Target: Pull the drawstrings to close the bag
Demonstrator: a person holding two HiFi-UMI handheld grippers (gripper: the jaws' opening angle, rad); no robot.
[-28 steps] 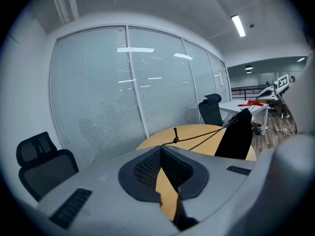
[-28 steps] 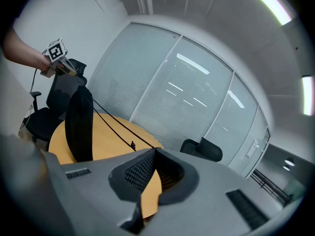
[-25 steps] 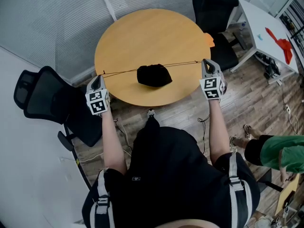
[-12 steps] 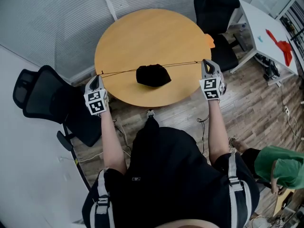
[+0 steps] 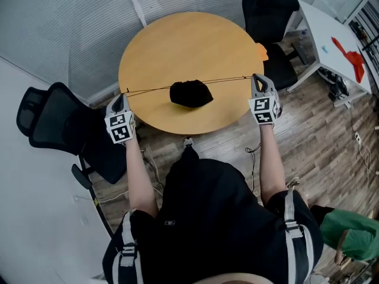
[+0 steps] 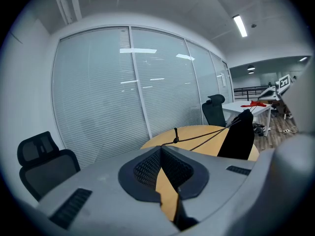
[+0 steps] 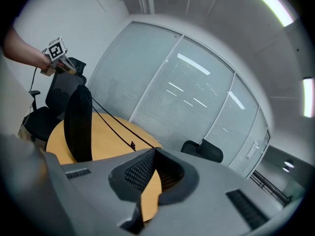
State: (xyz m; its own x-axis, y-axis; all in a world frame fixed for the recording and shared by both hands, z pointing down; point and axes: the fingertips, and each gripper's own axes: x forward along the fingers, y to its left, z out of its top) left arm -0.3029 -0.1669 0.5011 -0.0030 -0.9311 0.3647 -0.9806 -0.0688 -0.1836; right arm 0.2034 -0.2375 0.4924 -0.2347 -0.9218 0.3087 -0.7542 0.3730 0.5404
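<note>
A black drawstring bag (image 5: 190,93) sits bunched up in the middle of the round wooden table (image 5: 177,40). Its thin dark drawstrings (image 5: 154,89) run taut to both sides. My left gripper (image 5: 125,93) is at the table's left edge, shut on the left cord end; a knot (image 6: 175,140) shows just past its closed jaws (image 6: 161,148). My right gripper (image 5: 253,77) is at the table's right edge, shut on the right cord, whose knot (image 7: 132,144) lies just beyond the tips (image 7: 153,150). Both gripper views show the bag (image 6: 237,135) (image 7: 78,124) hanging dark on the strings.
A black office chair (image 5: 53,120) stands left of the table and another (image 5: 269,7) at the far right. A white desk (image 5: 331,31) with a red object (image 5: 353,55) is further right. A person in green (image 5: 349,238) is at the lower right. Blinds cover the glass wall (image 6: 123,92).
The person in green has moved down toward the lower right corner. The grippers, strings and bag have held still.
</note>
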